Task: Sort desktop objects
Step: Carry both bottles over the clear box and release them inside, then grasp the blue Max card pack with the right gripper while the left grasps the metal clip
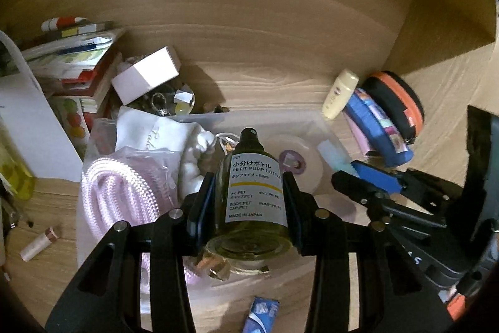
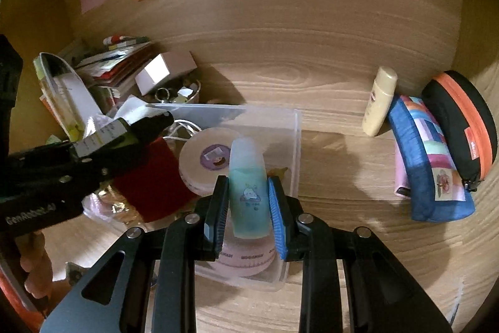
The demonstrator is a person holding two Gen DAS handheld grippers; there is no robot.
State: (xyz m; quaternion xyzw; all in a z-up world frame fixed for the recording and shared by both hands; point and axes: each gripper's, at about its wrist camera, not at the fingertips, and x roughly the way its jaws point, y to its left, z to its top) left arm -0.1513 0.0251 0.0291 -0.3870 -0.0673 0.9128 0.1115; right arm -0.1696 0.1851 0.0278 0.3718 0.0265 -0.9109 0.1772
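My left gripper [image 1: 248,195] is shut on a yellow-green pump bottle [image 1: 254,192] with a white label and black cap, held above a clear plastic bin [image 1: 274,117]. My right gripper [image 2: 248,202] is shut on a frosted blue-green tube [image 2: 248,189], held over the same bin [image 2: 294,145]. The bin holds a pink rope coil [image 1: 121,192], a white pouch [image 1: 162,133], a round pink tape roll [image 2: 202,161] and a dark red cloth [image 2: 156,180]. In the right wrist view the left gripper [image 2: 93,152] comes in from the left with its bottle.
A cream tube [image 2: 379,102], a blue patchwork pouch [image 2: 427,161] and a black-orange case [image 2: 461,127] lean at the right wall. A book stack [image 1: 81,64], a pink box [image 1: 146,74] and a bowl of trinkets [image 1: 174,102] sit back left. A lip balm [image 1: 39,244] lies on the desk.
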